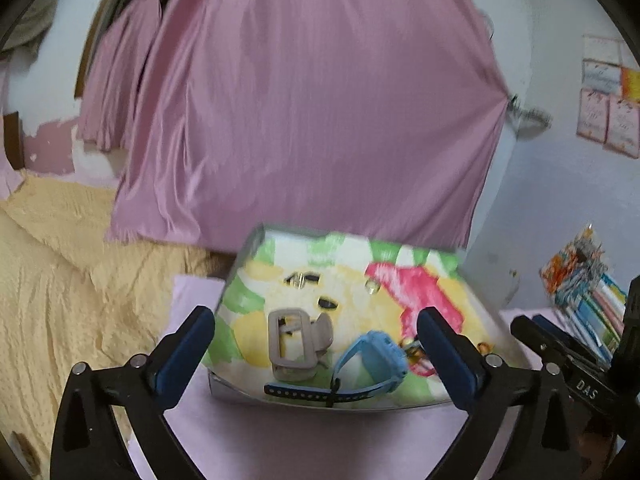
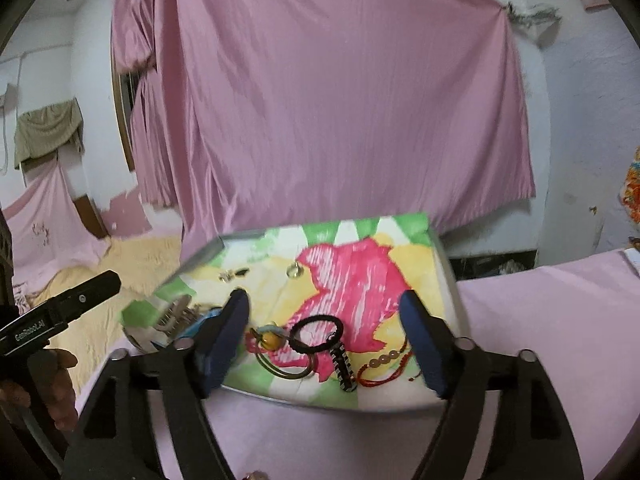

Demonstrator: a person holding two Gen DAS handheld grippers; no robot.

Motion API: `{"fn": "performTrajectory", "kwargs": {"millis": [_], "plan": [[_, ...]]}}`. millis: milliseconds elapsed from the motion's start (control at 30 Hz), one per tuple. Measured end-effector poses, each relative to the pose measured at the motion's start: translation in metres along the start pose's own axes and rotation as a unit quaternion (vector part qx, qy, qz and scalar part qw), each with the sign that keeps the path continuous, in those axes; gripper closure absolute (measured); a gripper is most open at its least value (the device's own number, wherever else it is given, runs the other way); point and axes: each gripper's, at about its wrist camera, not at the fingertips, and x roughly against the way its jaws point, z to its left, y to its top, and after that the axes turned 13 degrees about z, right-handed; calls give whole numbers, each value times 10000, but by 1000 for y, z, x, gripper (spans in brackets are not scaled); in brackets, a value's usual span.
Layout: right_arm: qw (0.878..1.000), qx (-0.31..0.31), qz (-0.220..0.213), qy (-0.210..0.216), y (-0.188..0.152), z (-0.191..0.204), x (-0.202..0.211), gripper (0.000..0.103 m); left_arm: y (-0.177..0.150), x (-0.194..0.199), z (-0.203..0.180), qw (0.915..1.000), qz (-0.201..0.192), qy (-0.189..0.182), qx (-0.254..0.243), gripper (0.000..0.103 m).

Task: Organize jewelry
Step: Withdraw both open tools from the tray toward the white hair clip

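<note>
A tray lined with bright floral paper (image 1: 420,292) (image 2: 360,272) sits on a pink cloth. In the left wrist view it holds a beige hair claw (image 1: 294,344), a blue watch (image 1: 368,364) and small earrings (image 1: 302,279). In the right wrist view I see a black hair tie (image 2: 316,334), a metal bangle (image 2: 286,366), a yellow bead (image 2: 270,340), a black beaded charm (image 2: 344,366), a red bead bracelet (image 2: 386,362) and a ring (image 2: 295,270). My left gripper (image 1: 316,330) is open before the claw and watch. My right gripper (image 2: 326,320) is open over the hair tie.
A pink curtain (image 1: 320,100) hangs behind the tray. A yellow bedspread (image 1: 60,280) lies to the left. Stacked books (image 1: 588,300) stand at the right. The left gripper's body (image 2: 60,308) shows at the left of the right wrist view.
</note>
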Motion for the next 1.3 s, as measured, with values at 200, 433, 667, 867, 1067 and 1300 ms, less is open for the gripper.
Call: {"fn": "performTrajectory", "kwargs": {"millis": [200, 433, 667, 867, 1067, 1300], "plan": [[9995, 3, -306, 8, -19, -1, 30, 9, -18, 30, -15, 9981, -540, 71, -279, 1], [9984, -86, -554, 10, -46, -8, 59, 6, -46, 52, -22, 9968, -760, 1, -258, 1], [9977, -78, -679, -20, -63, -16, 81, 4, -69, 71, -30, 9953, -869, 41, -423, 1], [9979, 78, -628, -108, -75, -18, 88, 3, -86, 76, -37, 9960, -694, 14, -556, 1], [9980, 171, -594, -146, -85, -18, 95, 3, -98, 75, -38, 9970, -528, -27, -560, 1], [9986, 175, -469, -161, -90, -22, 94, 3, -108, 71, -42, 9977, -357, -61, -572, 1]]}}
